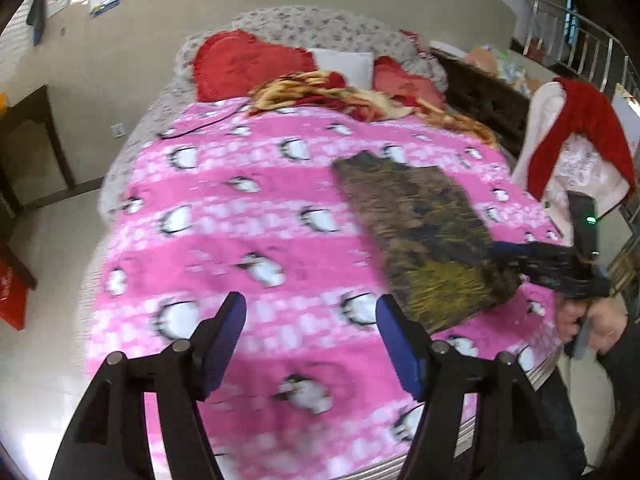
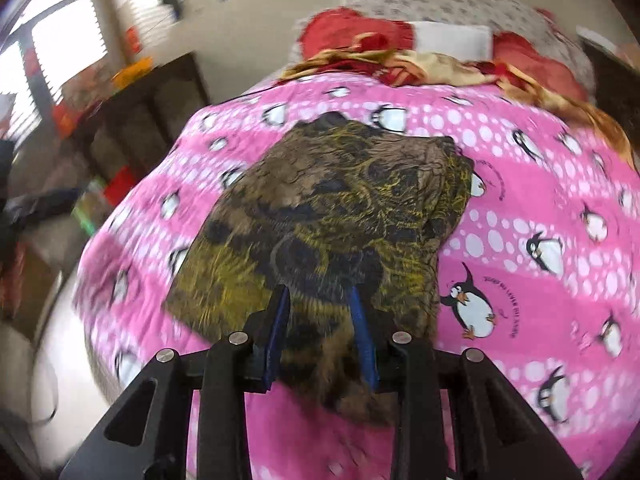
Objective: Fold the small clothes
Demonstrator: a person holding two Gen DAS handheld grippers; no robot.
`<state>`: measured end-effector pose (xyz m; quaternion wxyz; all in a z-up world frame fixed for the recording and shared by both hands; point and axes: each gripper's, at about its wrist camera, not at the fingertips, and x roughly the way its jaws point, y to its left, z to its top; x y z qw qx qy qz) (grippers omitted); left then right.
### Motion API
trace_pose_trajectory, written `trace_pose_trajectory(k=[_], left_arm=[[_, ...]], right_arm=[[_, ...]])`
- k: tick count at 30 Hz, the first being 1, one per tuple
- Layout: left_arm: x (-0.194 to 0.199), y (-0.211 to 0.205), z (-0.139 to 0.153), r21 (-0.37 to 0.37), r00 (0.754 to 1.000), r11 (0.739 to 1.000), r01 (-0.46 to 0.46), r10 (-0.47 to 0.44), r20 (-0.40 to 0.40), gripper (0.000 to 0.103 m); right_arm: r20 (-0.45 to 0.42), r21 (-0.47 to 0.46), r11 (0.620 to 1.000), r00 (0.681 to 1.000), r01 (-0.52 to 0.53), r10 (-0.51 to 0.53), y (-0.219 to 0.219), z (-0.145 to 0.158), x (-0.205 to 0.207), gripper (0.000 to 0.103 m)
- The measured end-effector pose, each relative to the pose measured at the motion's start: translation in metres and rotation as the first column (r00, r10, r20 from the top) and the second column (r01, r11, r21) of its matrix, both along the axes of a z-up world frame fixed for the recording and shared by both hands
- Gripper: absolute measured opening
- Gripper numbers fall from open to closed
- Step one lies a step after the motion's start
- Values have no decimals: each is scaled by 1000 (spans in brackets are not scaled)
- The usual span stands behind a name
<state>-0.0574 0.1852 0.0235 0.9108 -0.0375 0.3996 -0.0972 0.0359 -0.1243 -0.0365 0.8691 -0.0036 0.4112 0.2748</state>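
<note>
- Pink penguin bedspread (image 2: 540, 208): small writing beside the penguins, too blurred to read.
- Brown-and-yellow patterned garment (image 2: 332, 208): flat on the bedspread, long axis running near to far, near end bunched.
- Right gripper (image 2: 322, 300): clamped on the garment's near end.
- Left gripper (image 1: 310, 312): wide apart, empty, over bedspread left of garment.

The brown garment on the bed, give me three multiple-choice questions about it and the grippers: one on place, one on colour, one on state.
1. Where does the garment lie?
A. on the pink blanket
B. on the floor
C. on the red pillow

2. What colour are the gripper pads?
A. red
B. blue
C. white

3. What is the left gripper holding?
A. the garment
B. a pillow
C. nothing

Answers:
1 A, the penguin-print blanket shows all around it.
2 B, blue pads line the fingers in both views.
3 C, its jaws stand apart over bare blanket; the right gripper has the cloth.
</note>
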Motion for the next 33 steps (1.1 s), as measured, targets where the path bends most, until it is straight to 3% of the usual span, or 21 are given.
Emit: trace_pose_trajectory(k=[2, 4, 5, 7, 8, 9, 10, 12, 14, 18, 21, 23, 25, 27, 28, 30, 31, 33], left_arm=[[6, -22, -8, -56, 1000, 998, 17, -16, 22, 70], [19, -51, -23, -115, 999, 992, 42, -39, 30, 68], [26, -63, -31, -126, 999, 991, 46, -42, 34, 62], [46, -88, -49, -136, 999, 990, 47, -44, 26, 41], [54, -96, -55, -143, 999, 989, 49, -46, 18, 22], [65, -104, -69, -182, 999, 982, 41, -45, -20, 11], [71, -110, -79, -205, 997, 978, 36, -49, -55, 9], [76, -124, -103, -164, 996, 986, 29, -42, -78, 7], [71, -124, -111, -192, 998, 981, 6, -17, -57, 7], [71, -117, -92, -216, 997, 976, 13, -29, -73, 7], [87, -108, -62, -223, 1000, 975, 1, 0, 2, 15], [105, -106, -54, -223, 999, 974, -29, 32, 11, 16], [133, -110, -52, -223, 999, 974, -48, 46, -17, 16], [154, -120, -57, -178, 999, 983, -51, 50, -11, 16], [163, -123, -62, -157, 998, 986, -57, 54, -22, 16], [179, -128, -89, -153, 993, 985, -77, 61, -106, 16], [183, -130, -103, -153, 989, 985, -82, 61, -137, 16], [179, -132, -103, -138, 992, 987, -85, 70, -107, 17]], right_arm=[[-8, 19, 1000, 1000, 14, -14, 5, -7, 3, 31], [-3, -57, 998, 999, 35, -35, 11, -19, 4, 30], [-19, -72, 996, 998, 52, -54, 10, -27, 6, 31], [-34, -59, 997, 998, 54, -56, -1, -39, 5, 31], [-24, -56, 998, 999, 41, -43, -4, -40, 3, 31], [-20, -68, 997, 999, 32, -34, -6, -42, 1, 31], [-20, -72, 997, 999, 29, -30, -9, -43, -2, 31], [-30, -64, 998, 999, 26, -28, -14, -45, -4, 31], [-41, -42, 999, 999, 17, -19, -20, -50, -6, 31], [-122, -62, 998, 992, -6, -1, -20, -35, -3, 31], [-44, -12, 999, 999, 31, -31, -24, 1, 11, 30], [37, -8, 998, 997, 61, -61, -18, 20, 29, 30], [56, -13, 998, 996, 63, -62, -6, 24, 51, 17], [40, -51, 996, 997, 68, -66, 9, 17, 71, 12], [35, -125, 987, 995, 100, -97, 14, 6, 82, 10], [-21, -215, 963, 985, 163, -171, 11, -21, 102, 0], [-46, -202, 964, 981, 176, -189, 4, -34, 108, 0], [-36, -157, 970, 981, 184, -192, -3, -38, 107, 0]])
